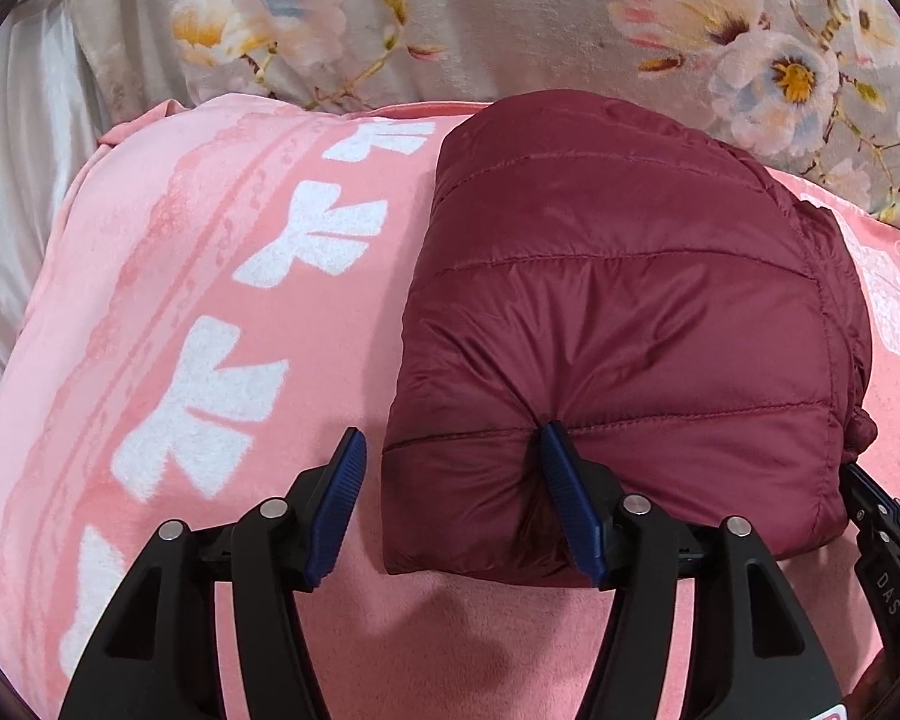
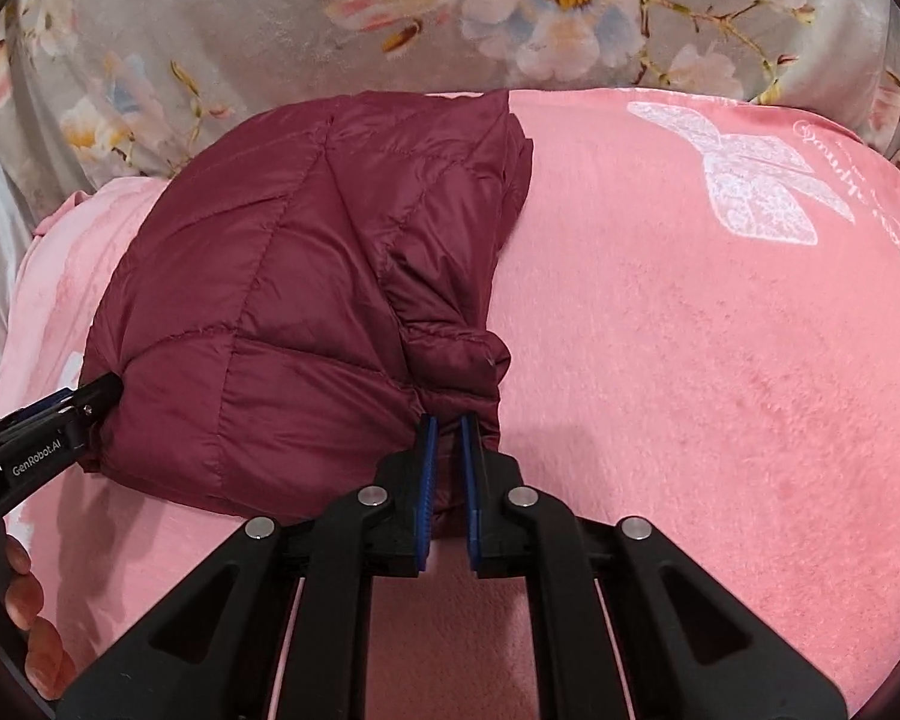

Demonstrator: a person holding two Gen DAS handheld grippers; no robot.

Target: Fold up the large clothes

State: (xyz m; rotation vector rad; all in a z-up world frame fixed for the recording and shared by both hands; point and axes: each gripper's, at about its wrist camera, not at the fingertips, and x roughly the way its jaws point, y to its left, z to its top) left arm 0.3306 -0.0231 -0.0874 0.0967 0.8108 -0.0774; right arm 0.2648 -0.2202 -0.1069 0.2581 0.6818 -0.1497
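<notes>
A dark red quilted jacket [image 1: 624, 300] lies folded into a thick bundle on a pink blanket [image 1: 210, 276]. My left gripper [image 1: 450, 438] is open at the bundle's near left corner. Its right finger [image 1: 561, 480] dents the jacket's near edge, and its left finger [image 1: 342, 480] stands over the blanket beside the bundle. In the right wrist view the jacket [image 2: 282, 276] fills the left half. There my right gripper [image 2: 447, 426] is shut on a pinch of fabric at the near right corner. The left gripper [image 2: 99, 393] shows at the bundle's left edge.
The pink blanket [image 2: 720, 360] with white bow prints spreads wide to the right of the jacket. A grey floral cover [image 2: 270, 30] lies behind. Pale sheets [image 1: 24, 150] bunch at the far left. A person's hand [image 2: 27, 600] holds the left gripper's handle.
</notes>
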